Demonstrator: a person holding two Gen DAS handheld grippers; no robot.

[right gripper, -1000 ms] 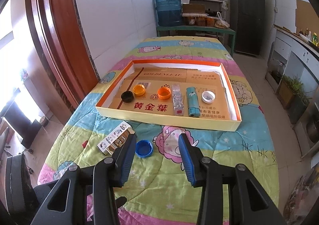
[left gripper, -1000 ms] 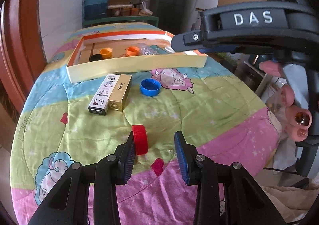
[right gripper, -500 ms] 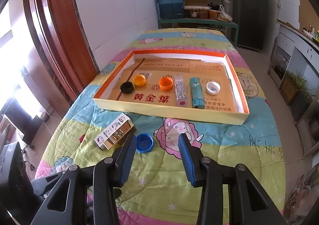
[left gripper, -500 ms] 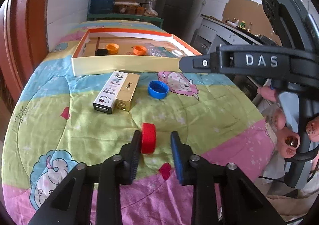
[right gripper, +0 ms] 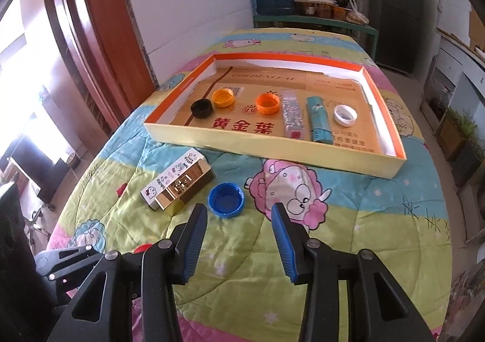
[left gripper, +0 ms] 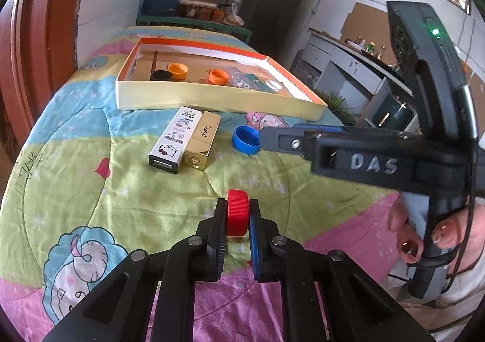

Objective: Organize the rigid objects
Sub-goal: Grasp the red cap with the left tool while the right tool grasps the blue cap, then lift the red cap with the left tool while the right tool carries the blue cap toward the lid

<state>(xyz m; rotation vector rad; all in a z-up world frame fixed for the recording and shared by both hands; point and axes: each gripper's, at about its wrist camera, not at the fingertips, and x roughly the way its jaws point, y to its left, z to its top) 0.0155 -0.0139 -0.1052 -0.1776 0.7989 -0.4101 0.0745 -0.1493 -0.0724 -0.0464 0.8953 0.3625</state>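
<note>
Left claw is clamped on the red cap, pads on its two flat faces, cap standing on edge just above the quilted counter. Grip looks centred and we see no slip.

Right claw is released, nothing between the pads. It hangs over the blue cap, which lies open side up on the counter, just beside the gold box and the white cartoon box; those two touch side by side.

The tray sits beyond them. Inside it are a black cap, two orange caps, a clear tube, a teal tube and a white cap, roughly in a row.

How we'd do this step:
- Lift the red cap straight up before travelling, since the tray wall is tall enough to catch it.
- Carry it to the cap end of the row, probably near the black and orange caps, and set it low before letting go. On edge it will likely roll, so we'd tilt the wrist to lay it flat.
- For the blue cap, bring the right claw down to straddle the rim, clear of the gold box. The left pad is near that box, so a nudge is the main risk.
- Keep the two claws apart over the tray and go one at a time.
</note>
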